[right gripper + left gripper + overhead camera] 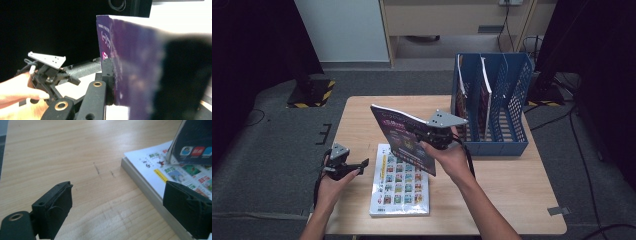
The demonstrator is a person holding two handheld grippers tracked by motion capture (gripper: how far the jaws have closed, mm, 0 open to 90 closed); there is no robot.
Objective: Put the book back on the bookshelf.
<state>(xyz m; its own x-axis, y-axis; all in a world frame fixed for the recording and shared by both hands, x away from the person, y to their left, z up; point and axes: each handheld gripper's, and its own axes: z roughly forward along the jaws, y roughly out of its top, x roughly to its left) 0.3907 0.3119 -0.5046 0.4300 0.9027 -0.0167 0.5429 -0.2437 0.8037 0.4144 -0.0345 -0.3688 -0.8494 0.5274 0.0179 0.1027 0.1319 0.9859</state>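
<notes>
Above the table's (512,200) middle, the purple book (399,137) hangs tilted, clamped between the jaws of the right gripper (432,137), its dark glossy cover bright with coloured panels. Two books already stand in the blue file rack (517,100), so this one seems halfway there, with the white book (399,182) lying flat to follow. The left gripper (354,167) rests beside that white book with jaws spread and empty.

purple book (130,67): near cover blurred in right gripper view, print unreadable | white book (160,177): right part cut off, partly hidden by purple book
</notes>
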